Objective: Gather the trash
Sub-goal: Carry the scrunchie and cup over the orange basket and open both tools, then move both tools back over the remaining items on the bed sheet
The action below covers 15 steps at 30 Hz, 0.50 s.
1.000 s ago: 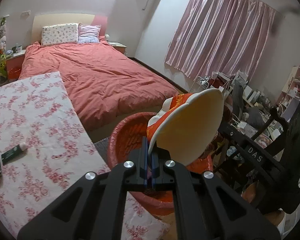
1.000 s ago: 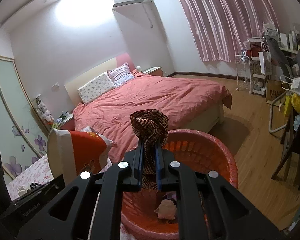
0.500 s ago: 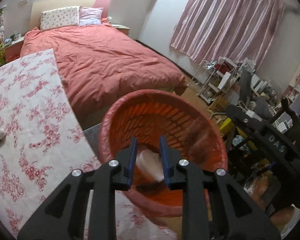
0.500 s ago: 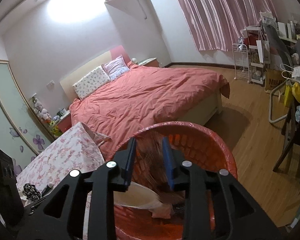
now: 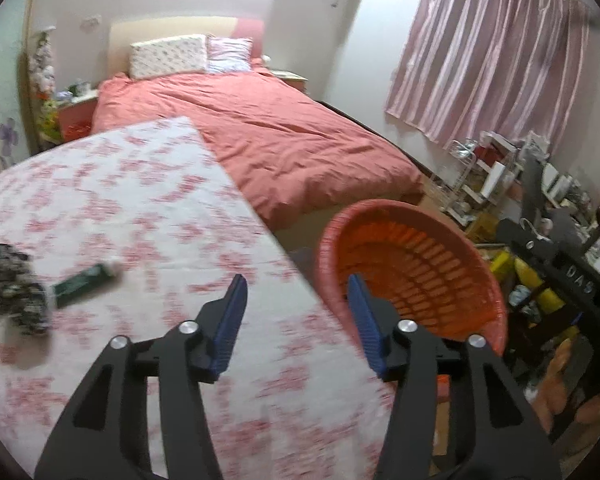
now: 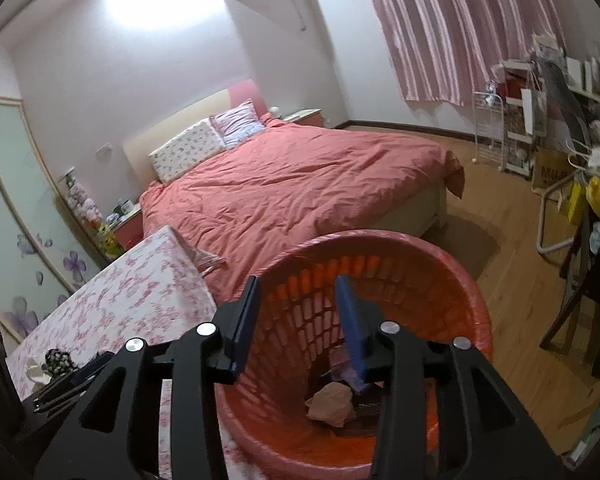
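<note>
Bedroom, floral table (image 5: 148, 200) at left beside a pink bed (image 5: 284, 136). On the table's left edge lies a dark patterned scrap (image 5: 14, 292), a green tube (image 5: 86, 282) just beside it. Left gripper (image 5: 296, 312) over the table's right edge, jaws opening, nothing between them. Red basket (image 5: 416, 240) stands just right of the table. Right gripper (image 6: 296, 308) above the basket, jaws opening, empty; crumpled paper (image 6: 332, 398) and other trash lie at the basket's bottom. Curtain (image 5: 488, 52) far right.
</note>
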Motion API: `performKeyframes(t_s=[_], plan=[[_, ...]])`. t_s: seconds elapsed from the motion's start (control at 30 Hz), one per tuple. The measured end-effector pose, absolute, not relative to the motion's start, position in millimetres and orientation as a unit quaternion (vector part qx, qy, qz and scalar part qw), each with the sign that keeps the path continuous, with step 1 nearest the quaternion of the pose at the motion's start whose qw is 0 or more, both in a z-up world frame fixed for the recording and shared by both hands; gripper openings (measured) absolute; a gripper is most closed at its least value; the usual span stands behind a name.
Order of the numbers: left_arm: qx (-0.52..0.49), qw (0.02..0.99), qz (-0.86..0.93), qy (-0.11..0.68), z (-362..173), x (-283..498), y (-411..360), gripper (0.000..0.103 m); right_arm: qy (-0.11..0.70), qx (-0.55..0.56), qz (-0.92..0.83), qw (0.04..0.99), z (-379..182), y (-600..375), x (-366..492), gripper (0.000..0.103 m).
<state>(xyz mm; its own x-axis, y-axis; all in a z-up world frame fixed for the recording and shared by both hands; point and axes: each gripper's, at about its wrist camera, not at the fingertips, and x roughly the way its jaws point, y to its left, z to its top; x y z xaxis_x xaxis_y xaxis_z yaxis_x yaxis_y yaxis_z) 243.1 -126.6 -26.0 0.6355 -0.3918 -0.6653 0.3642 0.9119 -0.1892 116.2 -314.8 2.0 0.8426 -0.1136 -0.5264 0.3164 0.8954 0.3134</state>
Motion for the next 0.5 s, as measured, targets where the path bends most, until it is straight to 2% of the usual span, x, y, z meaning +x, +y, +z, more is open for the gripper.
performKeyframes(t_s=[0.17, 0.5], plan=[[-0.022, 0.916, -0.170, 0.364, -19.1, 240.0, -82.6, 0.061, 0.263, 0.178, -0.090, 0.944, 8.8, -286.8, 121.6, 0.044], [-0.052, 0.932, -0.065, 0.354, -12.9, 229.9, 30.4, 0.062, 0.295, 0.133, -0.013, 0.946, 13.3, -207.1, 144.1, 0.045]])
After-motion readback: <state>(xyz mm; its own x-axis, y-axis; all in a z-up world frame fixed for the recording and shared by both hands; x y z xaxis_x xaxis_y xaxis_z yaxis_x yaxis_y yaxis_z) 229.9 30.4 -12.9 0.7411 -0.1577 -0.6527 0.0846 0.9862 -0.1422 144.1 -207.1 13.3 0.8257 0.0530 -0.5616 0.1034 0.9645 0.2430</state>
